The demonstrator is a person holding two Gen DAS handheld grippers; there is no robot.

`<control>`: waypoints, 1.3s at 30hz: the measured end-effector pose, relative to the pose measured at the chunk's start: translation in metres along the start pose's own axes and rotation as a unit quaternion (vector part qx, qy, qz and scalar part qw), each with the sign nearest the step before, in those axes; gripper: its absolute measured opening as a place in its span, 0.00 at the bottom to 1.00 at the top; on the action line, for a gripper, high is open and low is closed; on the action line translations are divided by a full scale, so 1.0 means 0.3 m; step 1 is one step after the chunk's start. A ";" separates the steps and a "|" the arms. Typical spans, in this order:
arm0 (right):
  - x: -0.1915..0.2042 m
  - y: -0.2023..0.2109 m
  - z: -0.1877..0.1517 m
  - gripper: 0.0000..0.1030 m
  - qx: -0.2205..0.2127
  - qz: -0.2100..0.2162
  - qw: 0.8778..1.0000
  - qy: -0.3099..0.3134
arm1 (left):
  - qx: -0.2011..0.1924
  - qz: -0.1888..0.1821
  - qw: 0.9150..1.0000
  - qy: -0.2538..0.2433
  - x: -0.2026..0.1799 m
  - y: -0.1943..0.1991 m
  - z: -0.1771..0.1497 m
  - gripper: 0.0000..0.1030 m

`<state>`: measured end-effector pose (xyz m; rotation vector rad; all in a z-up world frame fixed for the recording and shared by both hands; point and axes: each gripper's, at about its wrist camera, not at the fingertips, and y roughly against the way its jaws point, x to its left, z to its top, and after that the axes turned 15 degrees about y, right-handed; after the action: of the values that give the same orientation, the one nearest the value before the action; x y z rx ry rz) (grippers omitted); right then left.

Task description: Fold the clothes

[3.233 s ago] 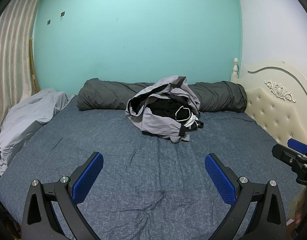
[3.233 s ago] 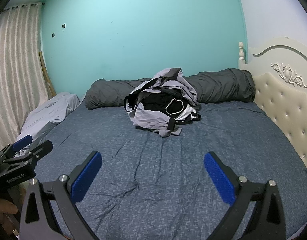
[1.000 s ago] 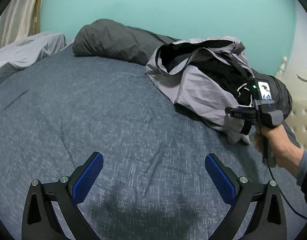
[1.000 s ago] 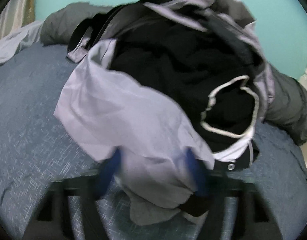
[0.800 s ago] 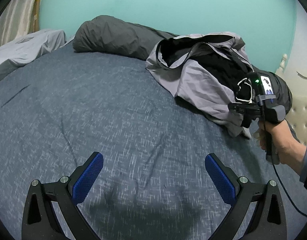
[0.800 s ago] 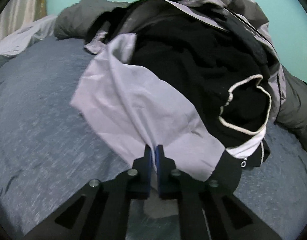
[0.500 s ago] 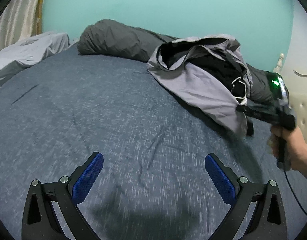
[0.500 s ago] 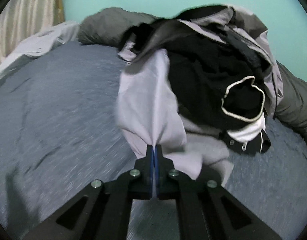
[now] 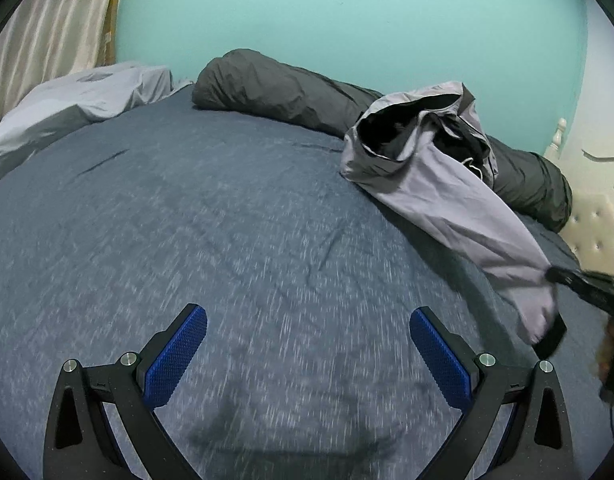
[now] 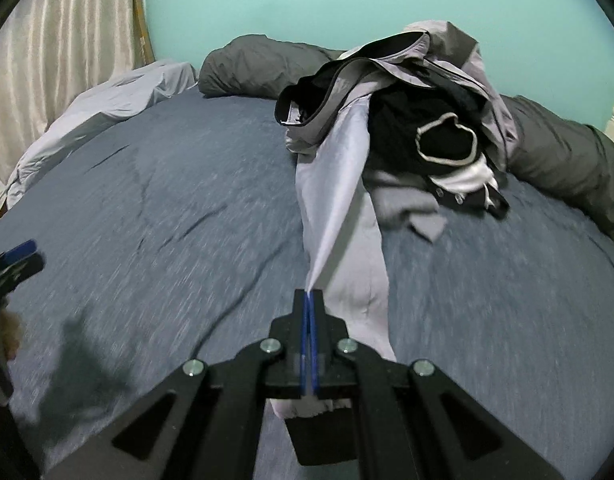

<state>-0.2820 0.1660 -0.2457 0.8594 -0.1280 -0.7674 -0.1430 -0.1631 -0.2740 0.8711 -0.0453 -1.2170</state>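
A light grey jacket (image 10: 335,184) with black lining lies heaped with a black garment (image 10: 439,140) at the far side of the bed. One sleeve (image 9: 467,216) is stretched out from the heap toward me. My right gripper (image 10: 309,294) is shut on that sleeve near its black cuff; in the left wrist view the right gripper (image 9: 555,274) shows at the right edge. My left gripper (image 9: 307,344) hovers open over bare bedsheet, nothing between its blue pads (image 9: 175,356).
The blue-grey bedsheet (image 9: 227,220) covers a wide bed. A dark grey rolled duvet (image 9: 275,84) lies along the teal wall. A pale grey sheet (image 9: 67,100) is bunched at the left by a curtain. A cream headboard (image 9: 595,224) stands at the right.
The right gripper closed on the grey sleeve and pulled it out of the heap toward me, stretching it long. The left gripper drew back over the bed, still open.
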 end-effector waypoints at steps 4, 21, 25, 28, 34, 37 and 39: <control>0.040 0.107 -0.140 0.01 0.023 0.000 1.000 -0.010 | 0.008 0.002 1.000 -0.005 0.025 0.005 -0.059 1.00; -0.106 -0.057 -0.030 0.30 0.036 -0.033 0.993 -0.104 | 0.013 0.004 1.000 -0.010 0.053 -0.082 -0.057 1.00; -0.162 -0.212 0.035 0.36 0.037 -0.011 0.988 -0.149 | 0.014 0.011 1.000 -0.015 0.055 -0.106 -0.059 1.00; -0.199 -0.333 0.088 0.38 0.032 -0.009 0.983 -0.180 | 0.019 0.012 1.000 -0.014 0.063 -0.126 -0.055 1.00; -0.254 -0.550 0.167 0.39 0.036 -0.015 0.977 -0.212 | 0.018 0.024 0.999 -0.014 0.083 -0.156 -0.056 1.00; -0.275 -0.653 0.194 0.39 0.043 -0.020 0.975 -0.219 | 0.024 0.029 0.999 -0.019 0.090 -0.177 -0.065 1.00; -0.288 -0.714 0.198 0.39 0.051 -0.026 0.973 -0.223 | 0.028 0.032 0.999 -0.019 0.096 -0.187 -0.069 1.00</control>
<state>-0.4881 0.0977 -0.3444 0.7769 -0.5491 -1.0030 -0.1666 -0.1794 -0.3337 0.8881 -0.1375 -1.1765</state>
